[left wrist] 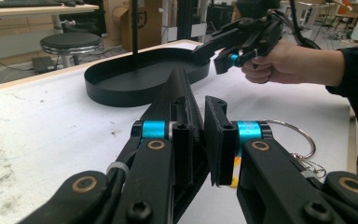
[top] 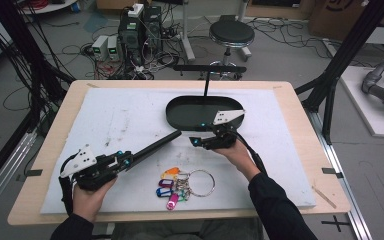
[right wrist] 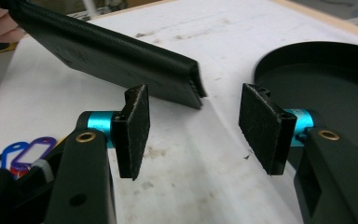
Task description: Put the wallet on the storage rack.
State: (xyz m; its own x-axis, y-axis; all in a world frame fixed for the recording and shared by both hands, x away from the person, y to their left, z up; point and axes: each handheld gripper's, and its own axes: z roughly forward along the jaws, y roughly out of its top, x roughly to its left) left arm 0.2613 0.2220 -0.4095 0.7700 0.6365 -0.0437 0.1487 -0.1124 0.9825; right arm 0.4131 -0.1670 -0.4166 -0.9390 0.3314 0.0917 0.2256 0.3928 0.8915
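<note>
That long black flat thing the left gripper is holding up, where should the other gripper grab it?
Probably at its free far end, coming in from that tip. The black flat piece is held by one end in the left gripper and slants up off the table toward the right gripper, whose jaws stand open just short of the thin tip, so its flat faces could slide between the pads.

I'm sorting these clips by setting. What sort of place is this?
Probably a robotics or electronics lab, not a home: computer towers amid tangled cables on the floor, black metal framing around a foam-topped work table, and a workshop stool.
</note>
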